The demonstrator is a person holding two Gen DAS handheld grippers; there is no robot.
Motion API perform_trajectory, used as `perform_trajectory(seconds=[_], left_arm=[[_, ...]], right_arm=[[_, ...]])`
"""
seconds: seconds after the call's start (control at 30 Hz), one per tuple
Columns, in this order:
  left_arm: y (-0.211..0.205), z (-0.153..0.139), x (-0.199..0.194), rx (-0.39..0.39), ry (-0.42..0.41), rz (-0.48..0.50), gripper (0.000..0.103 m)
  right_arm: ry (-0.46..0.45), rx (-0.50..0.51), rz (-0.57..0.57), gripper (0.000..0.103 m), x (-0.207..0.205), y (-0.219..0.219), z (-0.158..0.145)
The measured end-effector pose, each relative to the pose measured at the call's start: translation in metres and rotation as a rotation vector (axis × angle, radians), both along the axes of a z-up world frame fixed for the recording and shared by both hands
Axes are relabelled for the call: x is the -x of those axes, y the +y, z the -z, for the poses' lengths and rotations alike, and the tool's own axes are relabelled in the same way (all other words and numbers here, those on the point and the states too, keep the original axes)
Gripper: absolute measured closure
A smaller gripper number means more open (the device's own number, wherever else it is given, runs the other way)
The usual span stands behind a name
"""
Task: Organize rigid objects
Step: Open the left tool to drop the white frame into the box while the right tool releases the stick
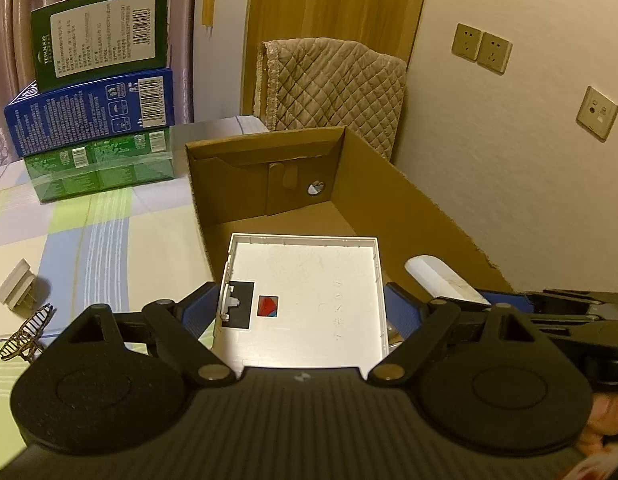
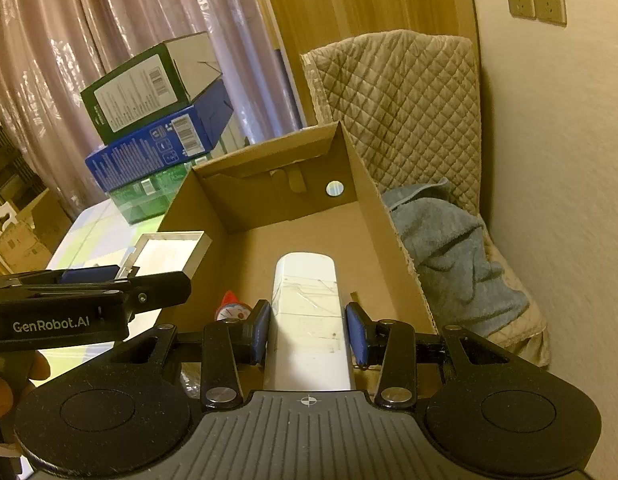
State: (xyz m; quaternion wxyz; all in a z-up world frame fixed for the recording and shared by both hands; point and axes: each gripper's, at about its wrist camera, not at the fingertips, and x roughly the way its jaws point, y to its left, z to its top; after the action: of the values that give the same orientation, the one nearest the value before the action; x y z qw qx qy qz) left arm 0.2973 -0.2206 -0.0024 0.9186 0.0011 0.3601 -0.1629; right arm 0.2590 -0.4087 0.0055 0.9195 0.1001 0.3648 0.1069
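Observation:
My left gripper [image 1: 303, 312] is shut on a white square plastic cover [image 1: 305, 292], held flat over the left wall of an open cardboard box [image 1: 409, 200]; the cover also shows in the right wrist view [image 2: 169, 254]. My right gripper [image 2: 309, 330] is shut on a white rounded block [image 2: 307, 312], held over the inside of the cardboard box [image 2: 269, 208]; the block's end also shows in the left wrist view [image 1: 441, 278]. A small red and white figure [image 2: 233, 308] lies in the box beside the right gripper's left finger.
A stack of green, blue and dark green cartons [image 1: 97, 120] stands on the checked tablecloth [image 1: 89, 248] left of the box. A small beige part [image 1: 15, 288] and a striped clip [image 1: 25, 332] lie at the left. A quilted chair [image 1: 333, 88] and grey towel [image 2: 449, 248] sit behind.

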Motion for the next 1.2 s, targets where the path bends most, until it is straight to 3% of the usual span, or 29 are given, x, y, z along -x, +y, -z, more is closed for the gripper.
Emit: perform_trajectory(seconds=[1.2], left_arm=[[0.007, -0.002, 0.001, 0.023, -0.016, -0.028, 0.019]], right_arm=[[0.027, -0.019, -0.008, 0.065, -0.005, 0.011, 0.009]])
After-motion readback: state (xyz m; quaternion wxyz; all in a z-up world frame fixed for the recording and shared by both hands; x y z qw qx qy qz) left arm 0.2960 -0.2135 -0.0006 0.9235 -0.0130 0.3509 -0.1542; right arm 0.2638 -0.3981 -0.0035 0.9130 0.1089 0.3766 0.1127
